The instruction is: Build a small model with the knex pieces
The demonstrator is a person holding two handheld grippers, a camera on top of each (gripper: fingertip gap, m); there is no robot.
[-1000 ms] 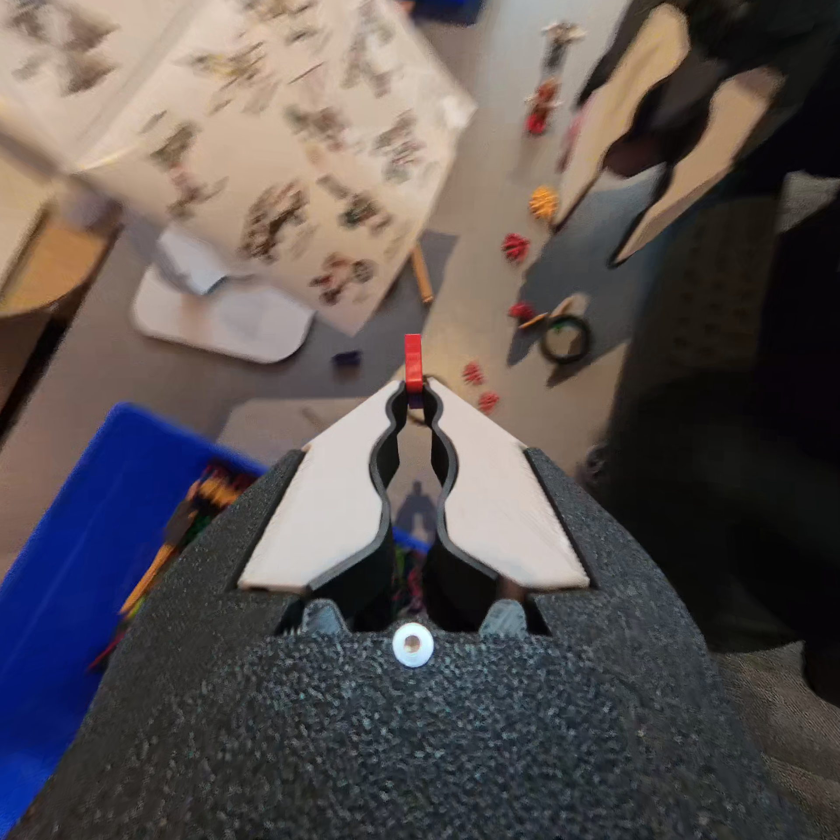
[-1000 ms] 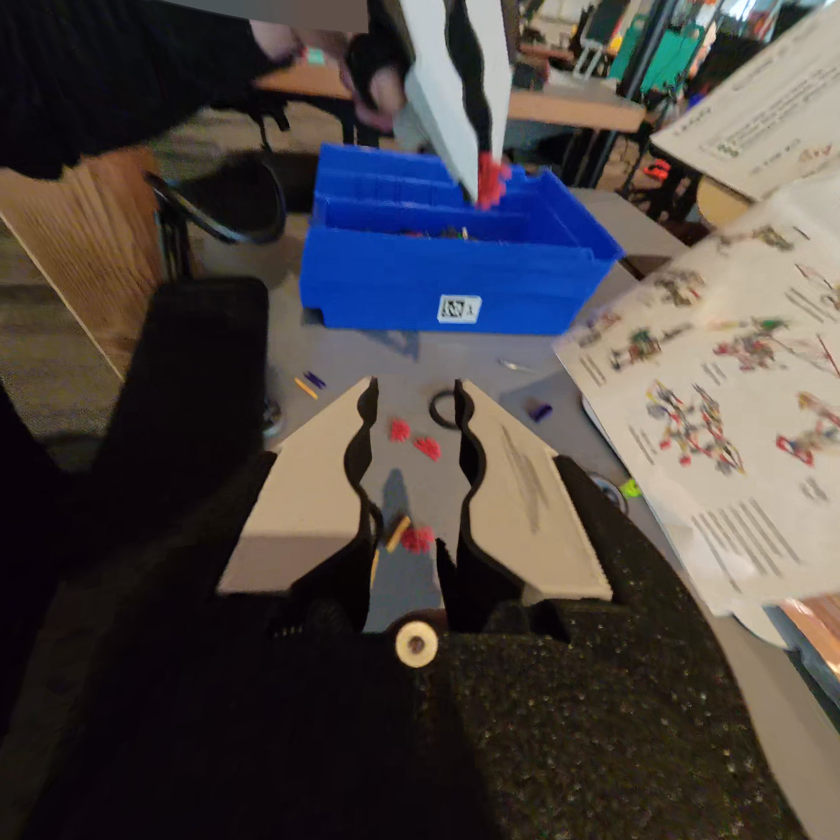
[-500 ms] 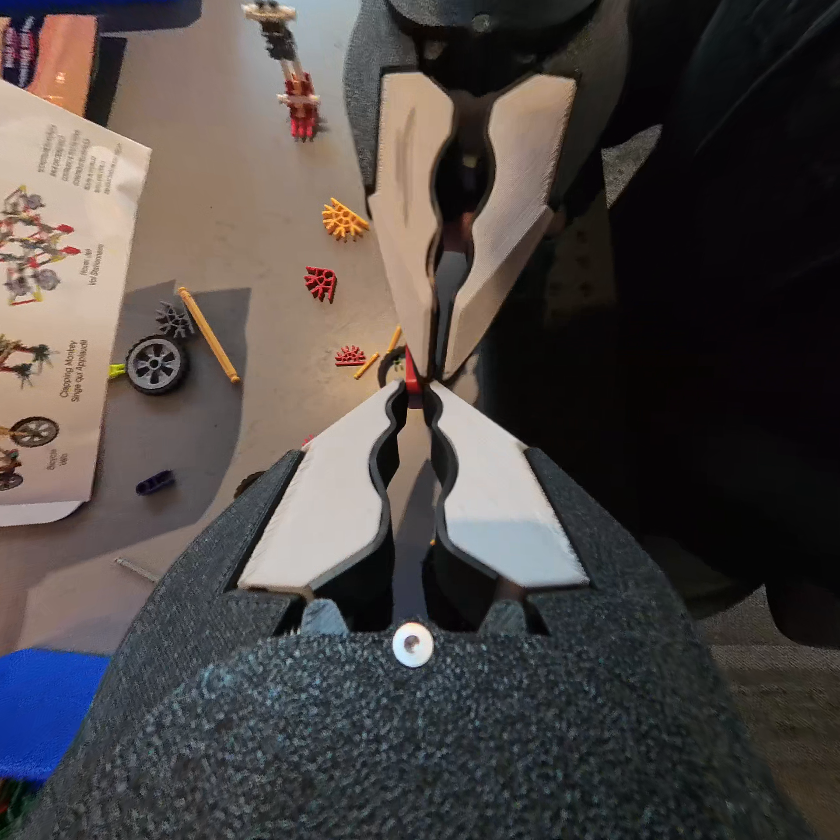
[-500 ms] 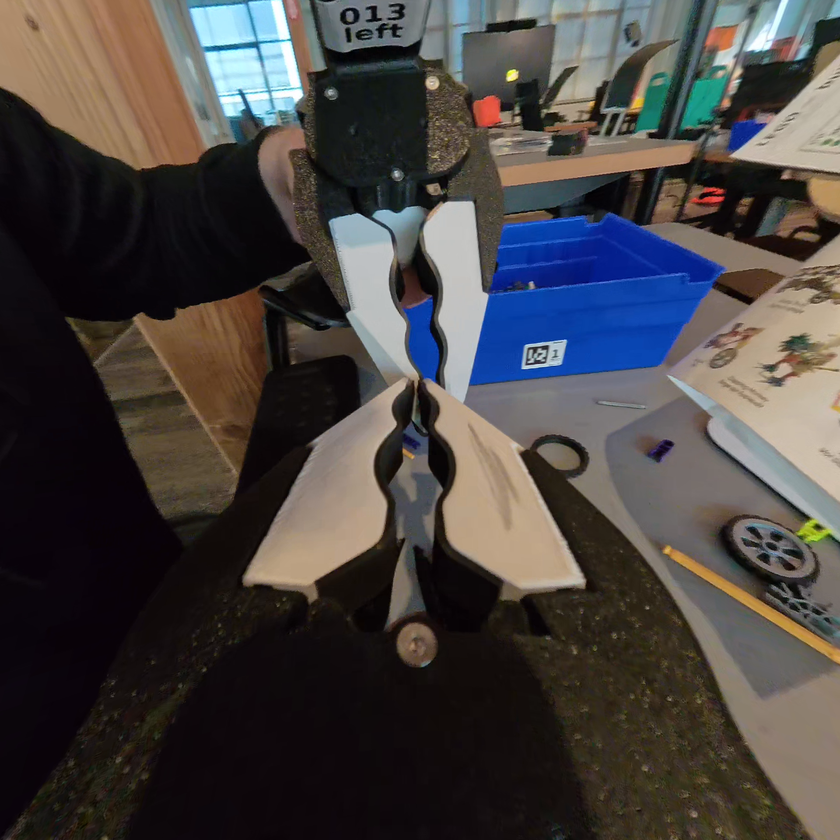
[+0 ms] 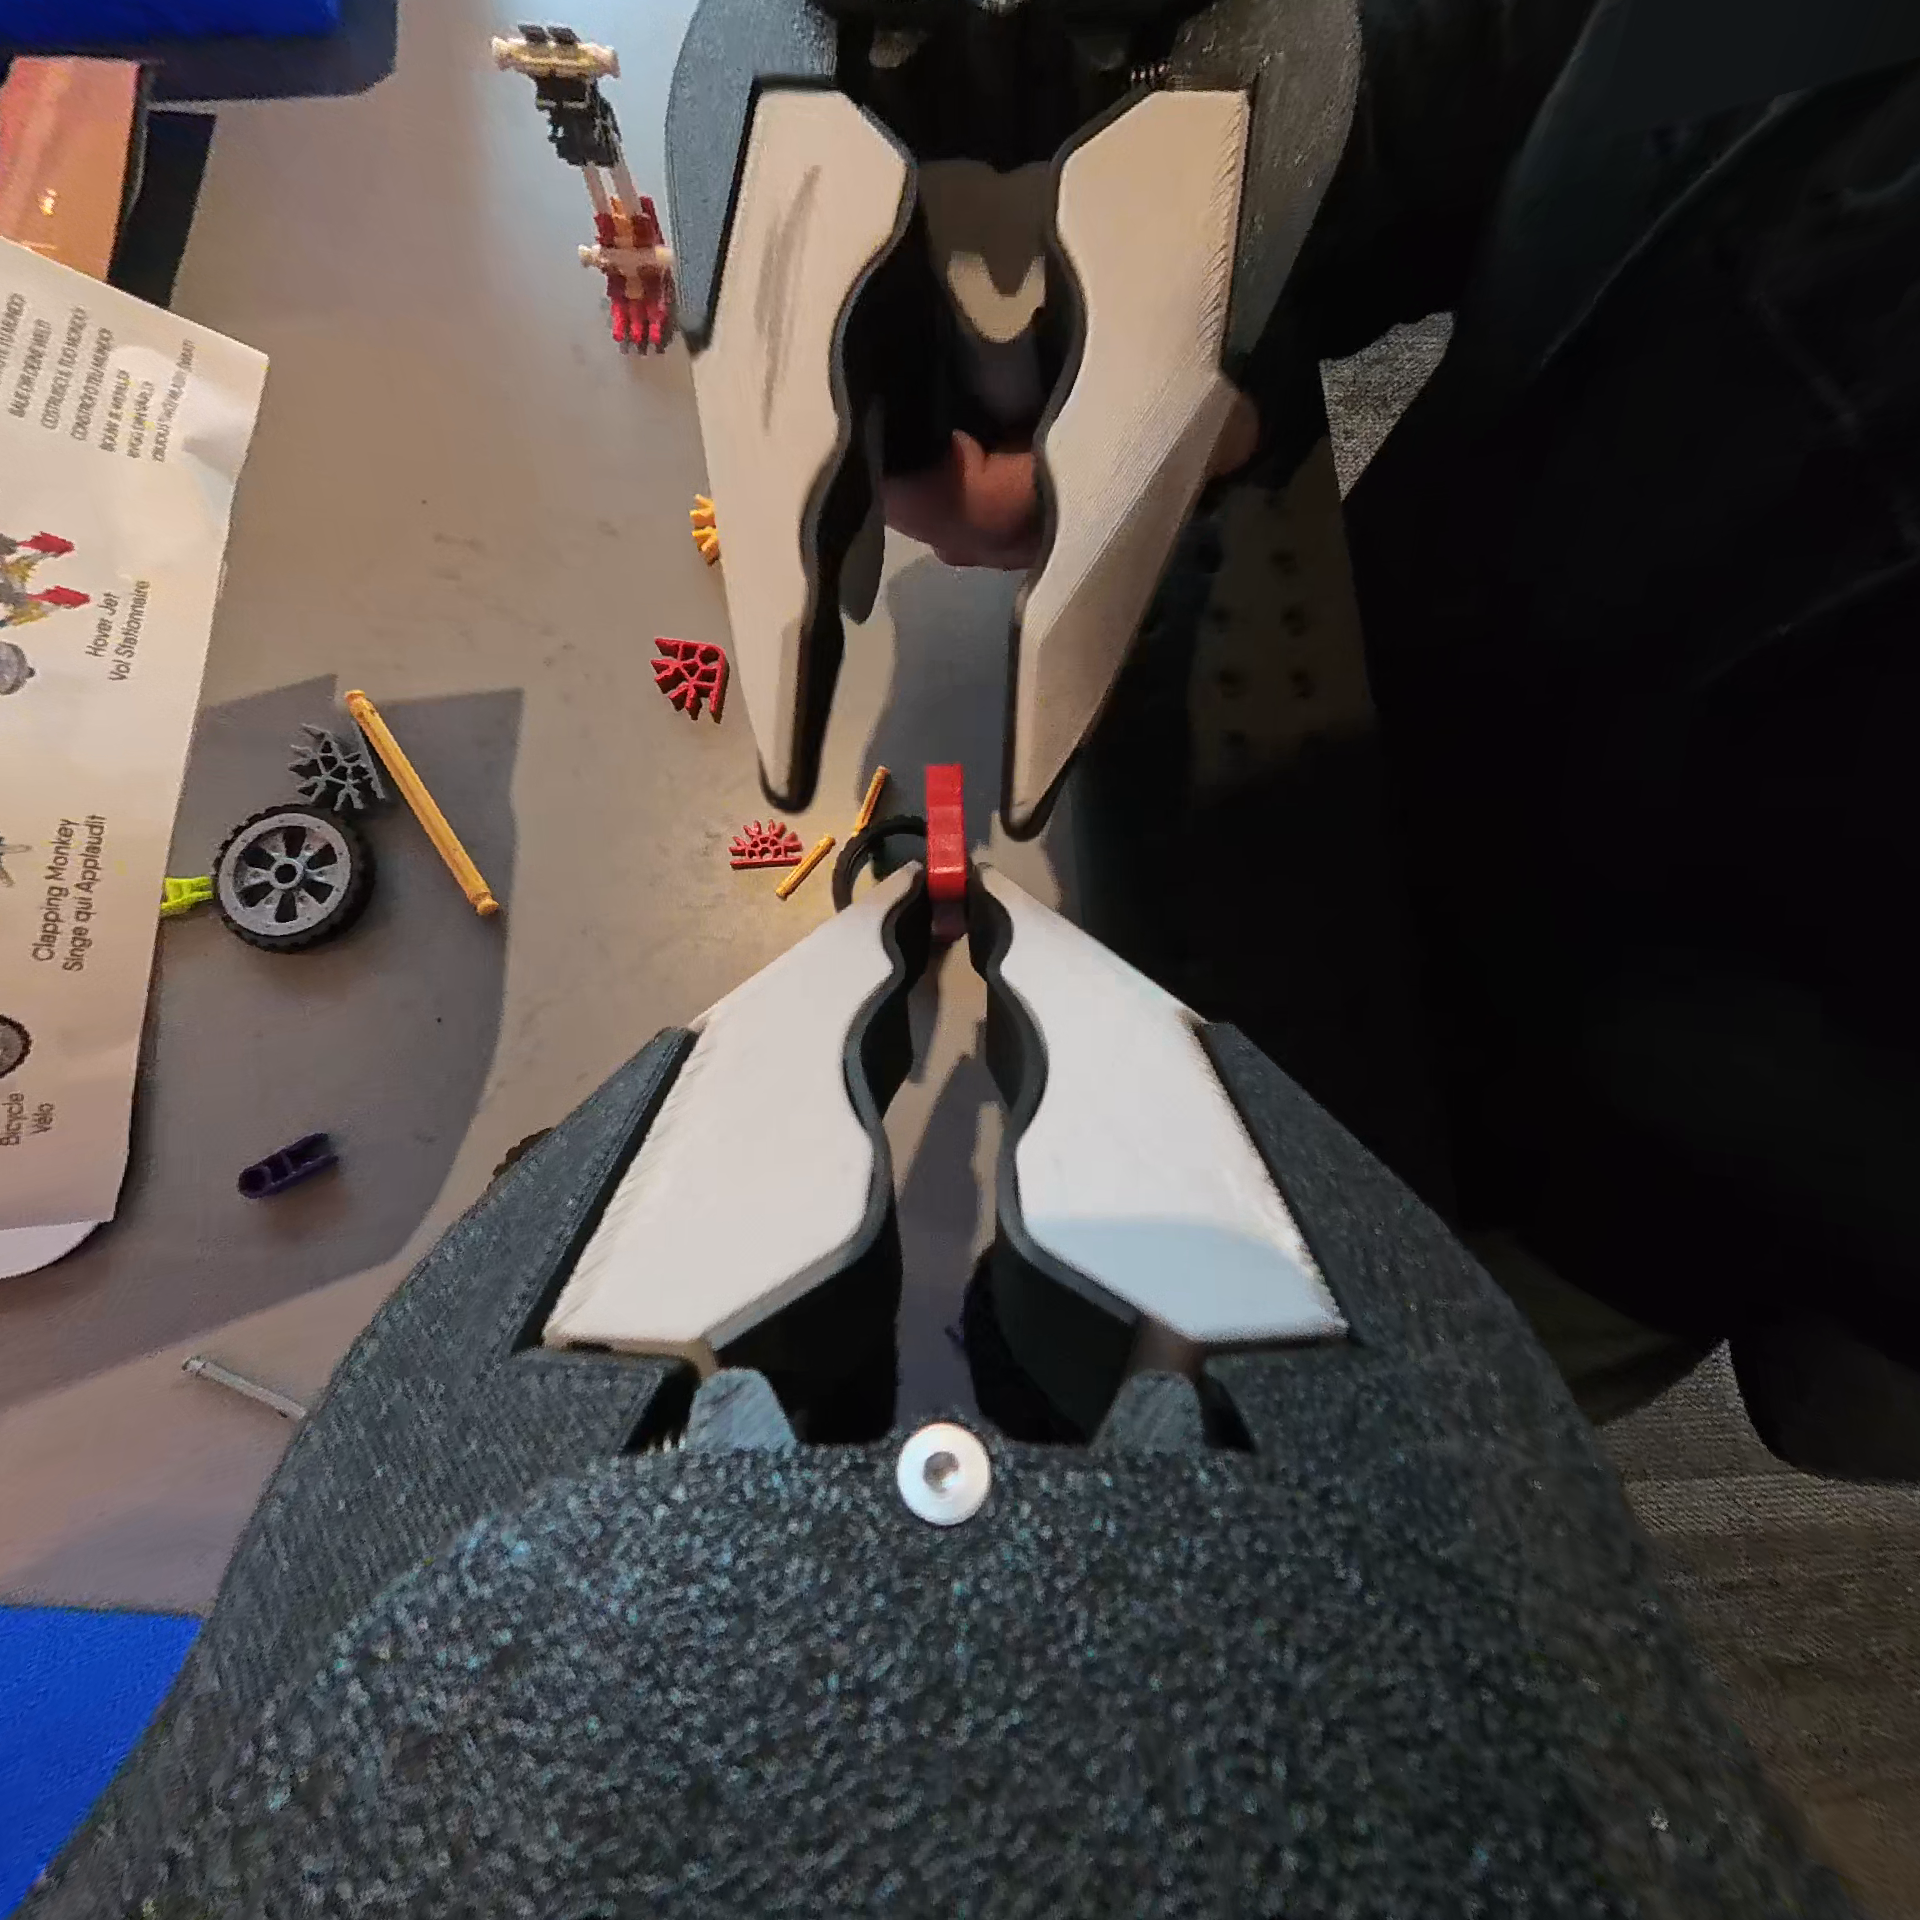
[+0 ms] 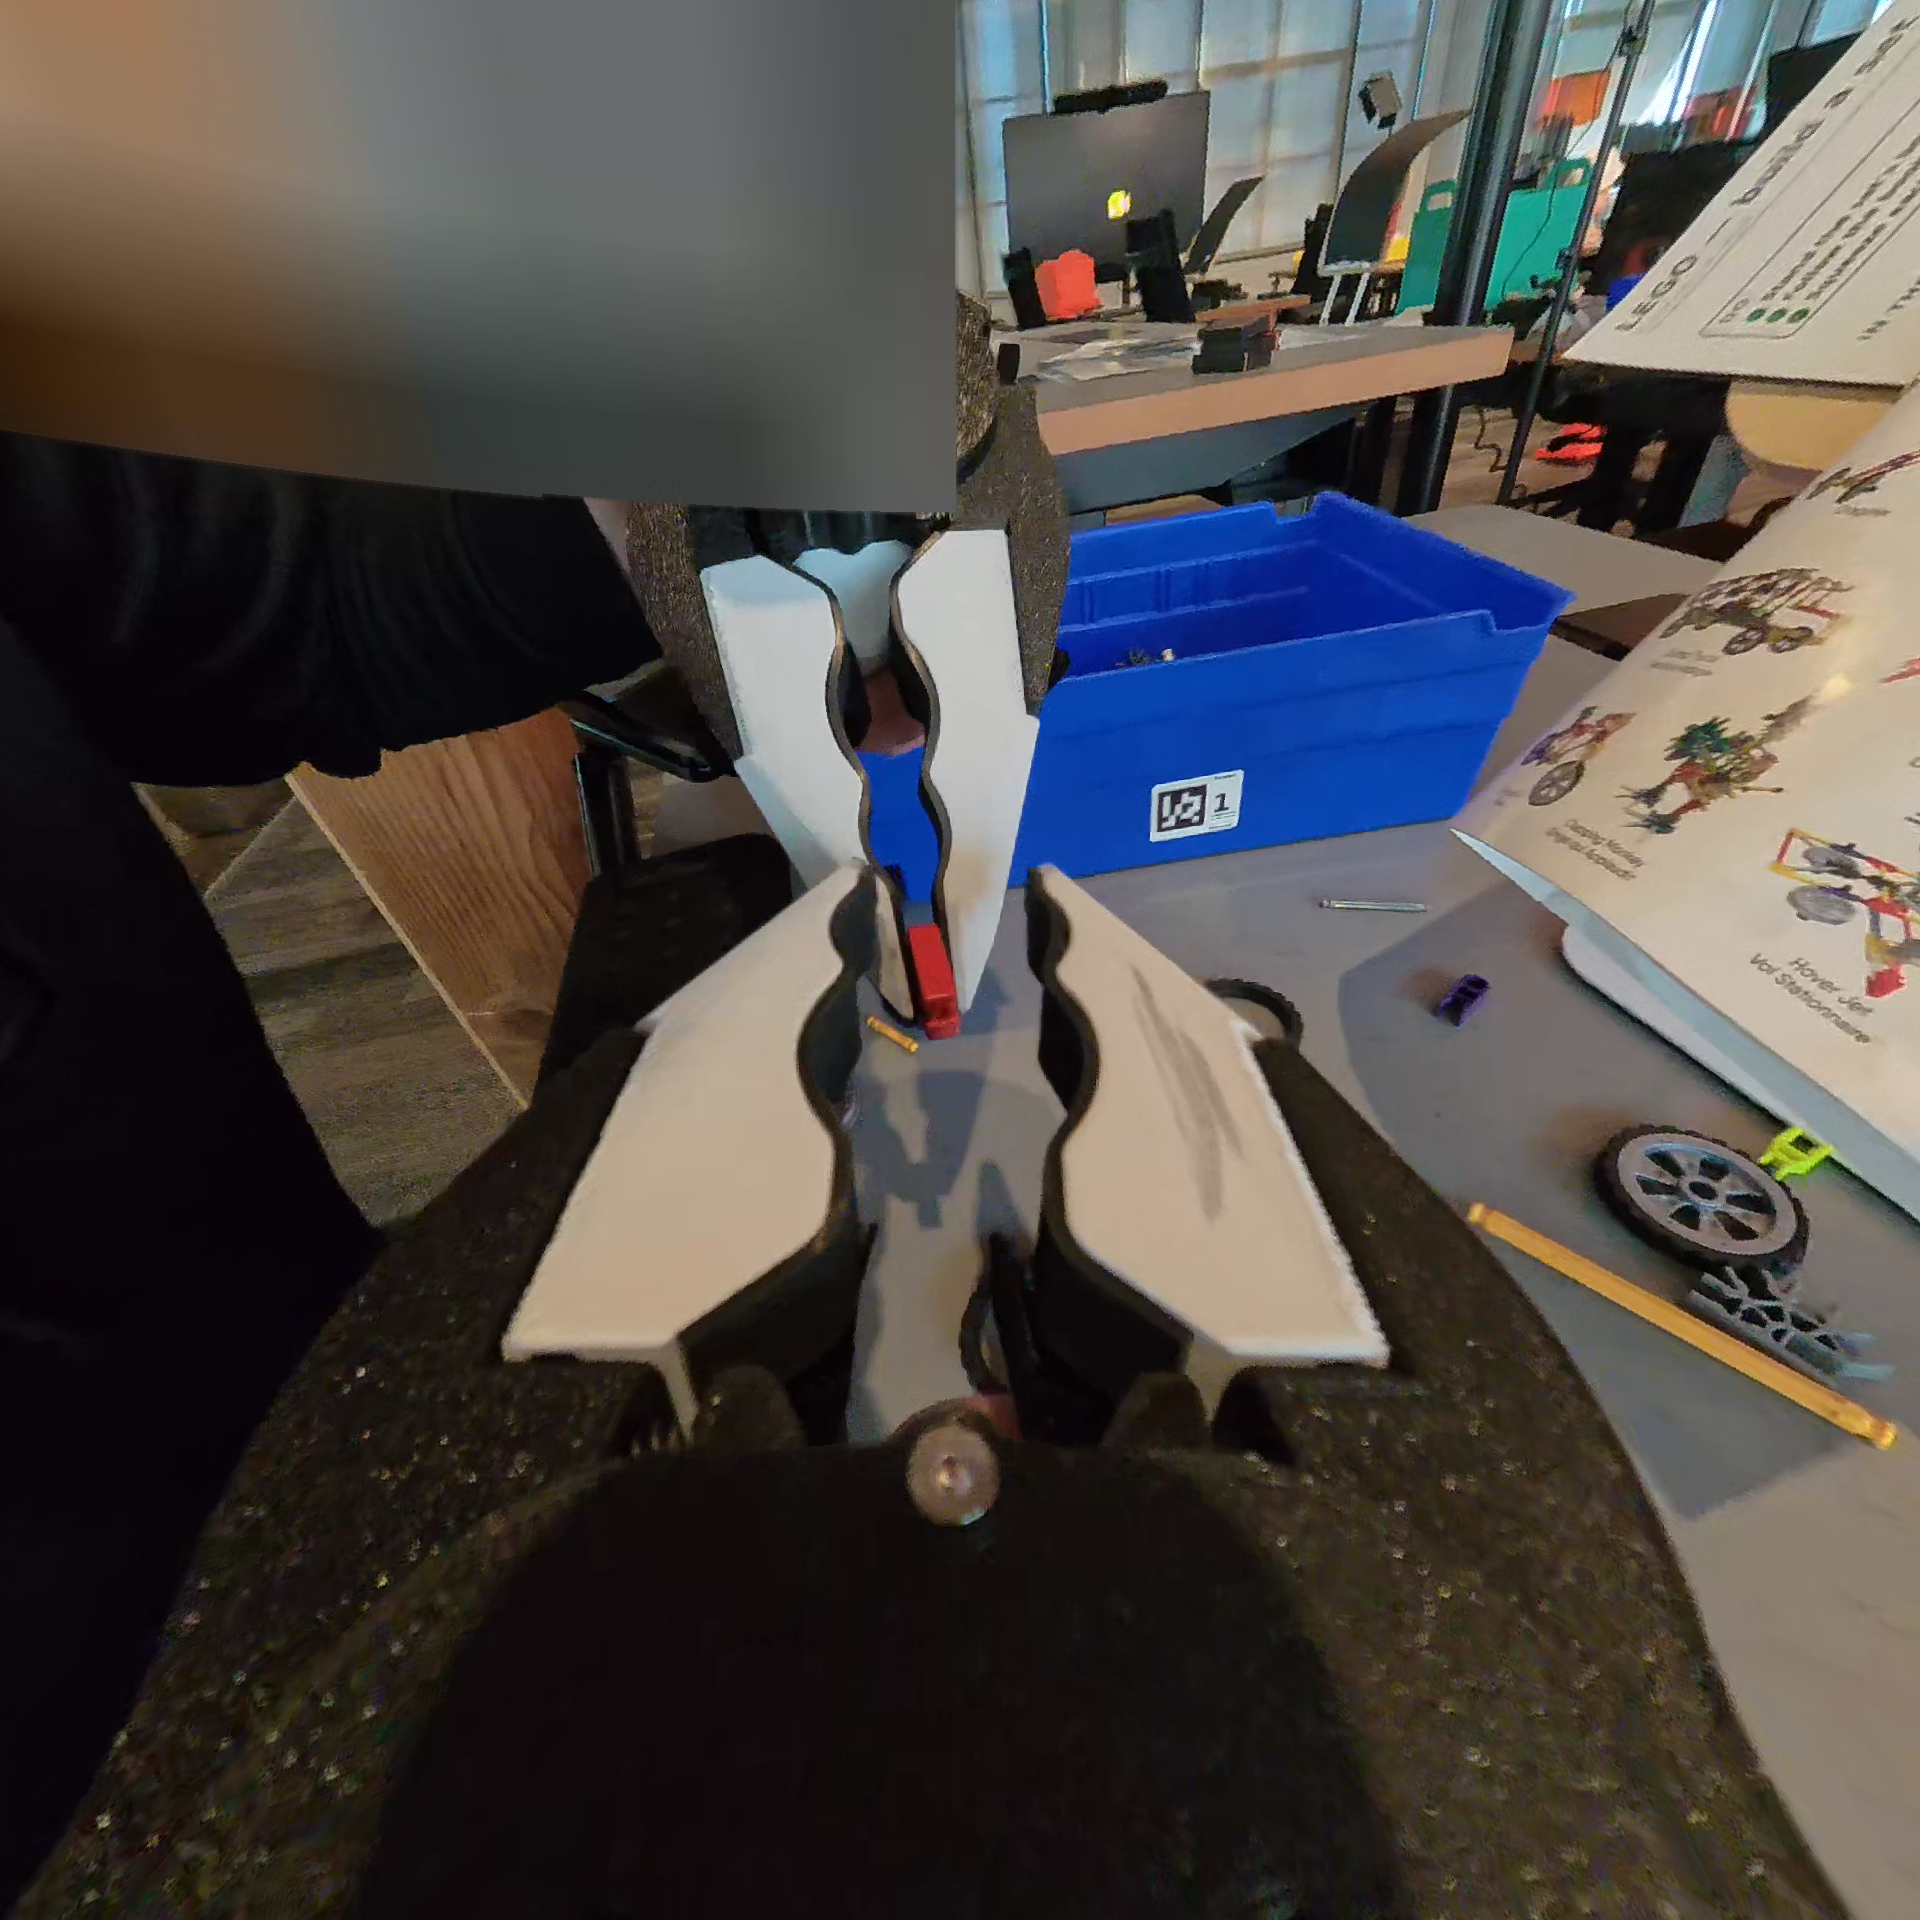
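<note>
Where tall windows lit a workshop of desks, monitors and chairs, a grey table (image 6: pixel 1558 1558) carried the clutter. Toward its far edge stood a blue bin (image 6: pixel 1299 717) with a white tag on its wall. An open instruction booklet (image 6: pixel 1756 831) leaned along the table's right edge. Near it lay a spoked wheel (image 6: pixel 1701 1195), a yellow rod (image 6: pixel 1673 1335), a purple connector (image 6: pixel 1462 995) and a black rubber ring (image 5: pixel 868 852), with red fan-shaped pieces (image 5: pixel 691 675) scattered toward the near edge. Above the table, the left gripper (image 5: pixel 943 883) was closed on a small red piece (image 5: pixel 943 831). The right gripper (image 6: pixel 951 894) faced it tip to tip, fingers spread apart, one on either side of the red piece, not touching it.
</note>
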